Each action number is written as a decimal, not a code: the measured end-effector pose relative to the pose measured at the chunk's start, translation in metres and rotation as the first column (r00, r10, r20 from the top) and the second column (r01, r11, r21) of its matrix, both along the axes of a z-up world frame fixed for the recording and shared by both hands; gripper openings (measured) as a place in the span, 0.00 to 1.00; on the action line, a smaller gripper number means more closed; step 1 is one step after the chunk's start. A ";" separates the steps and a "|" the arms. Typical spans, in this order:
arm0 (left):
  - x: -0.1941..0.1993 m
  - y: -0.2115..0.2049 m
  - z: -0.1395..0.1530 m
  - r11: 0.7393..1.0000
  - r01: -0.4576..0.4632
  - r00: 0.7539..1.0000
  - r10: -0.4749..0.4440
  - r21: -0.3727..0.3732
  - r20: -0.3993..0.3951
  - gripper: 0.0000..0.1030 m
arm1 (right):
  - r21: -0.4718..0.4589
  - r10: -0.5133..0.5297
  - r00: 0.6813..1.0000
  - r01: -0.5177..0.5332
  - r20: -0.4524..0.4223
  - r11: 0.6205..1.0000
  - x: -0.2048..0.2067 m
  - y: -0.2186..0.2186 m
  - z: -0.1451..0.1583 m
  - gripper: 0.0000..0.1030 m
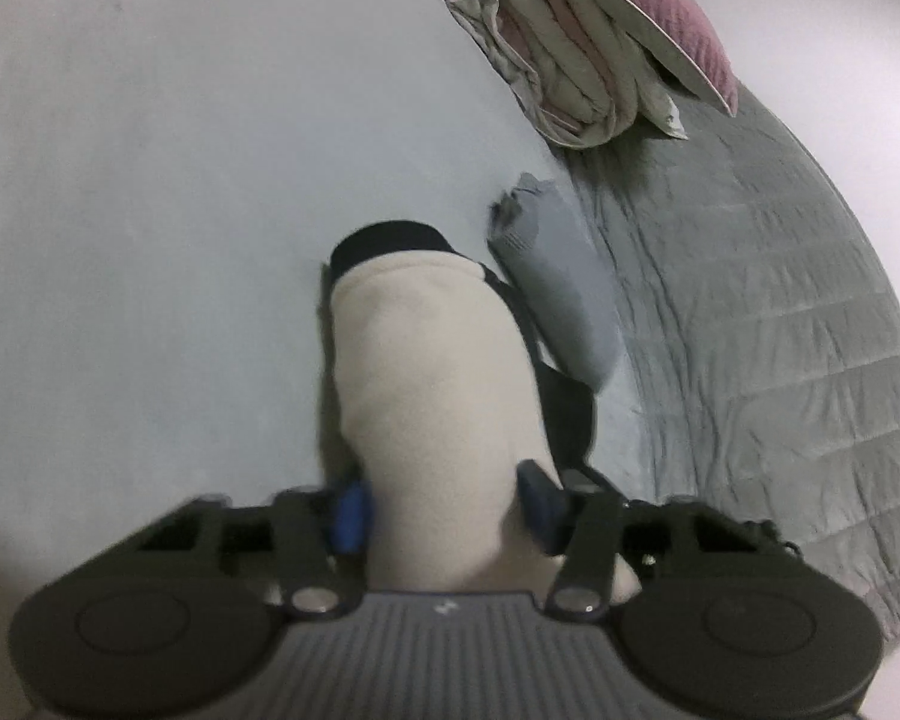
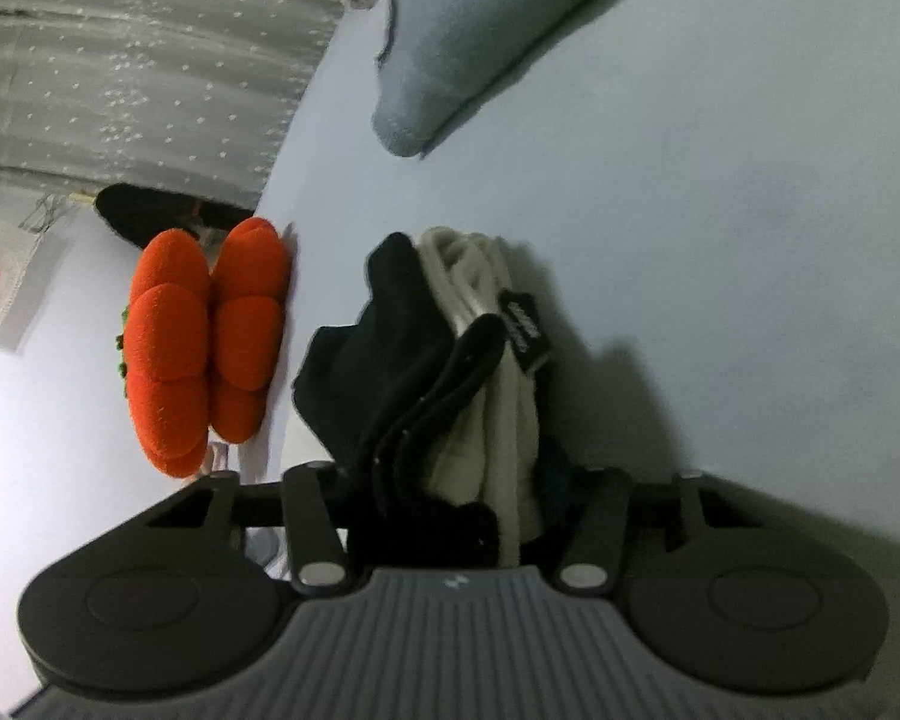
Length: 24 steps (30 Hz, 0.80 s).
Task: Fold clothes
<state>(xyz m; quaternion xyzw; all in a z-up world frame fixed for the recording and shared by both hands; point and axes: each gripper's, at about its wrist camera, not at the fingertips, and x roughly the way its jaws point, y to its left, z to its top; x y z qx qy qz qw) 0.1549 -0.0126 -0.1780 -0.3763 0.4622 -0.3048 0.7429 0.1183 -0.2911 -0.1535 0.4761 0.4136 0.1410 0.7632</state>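
From the left wrist, the pale bed sheet (image 1: 150, 180) lies open from nine to twelve o'clock. A folded grey garment (image 1: 552, 282) blocks one o'clock, with piled bedding (image 1: 570, 54) beyond it.

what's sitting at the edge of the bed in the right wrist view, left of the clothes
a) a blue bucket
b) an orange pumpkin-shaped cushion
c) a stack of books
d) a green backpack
b: an orange pumpkin-shaped cushion with rounded segments stands at the edge of the bed, left of the cream and black garment.
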 end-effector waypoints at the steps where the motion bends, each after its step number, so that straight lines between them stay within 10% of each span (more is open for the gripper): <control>1: 0.002 0.001 0.002 1.000 -0.004 1.000 0.004 -0.016 0.008 0.43 | 0.002 0.015 1.000 -0.015 0.016 1.000 0.002 -0.001 0.001 0.45; 14: 0.091 -0.056 0.055 0.999 0.006 0.983 0.004 -0.050 0.184 0.41 | -0.016 -0.078 0.980 0.082 0.182 0.996 0.049 -0.031 0.048 0.42; 24: 0.176 -0.128 0.079 0.983 0.085 0.953 -0.032 -0.165 0.300 0.40 | -0.043 -0.280 0.879 0.320 0.385 0.946 0.067 -0.069 0.074 0.42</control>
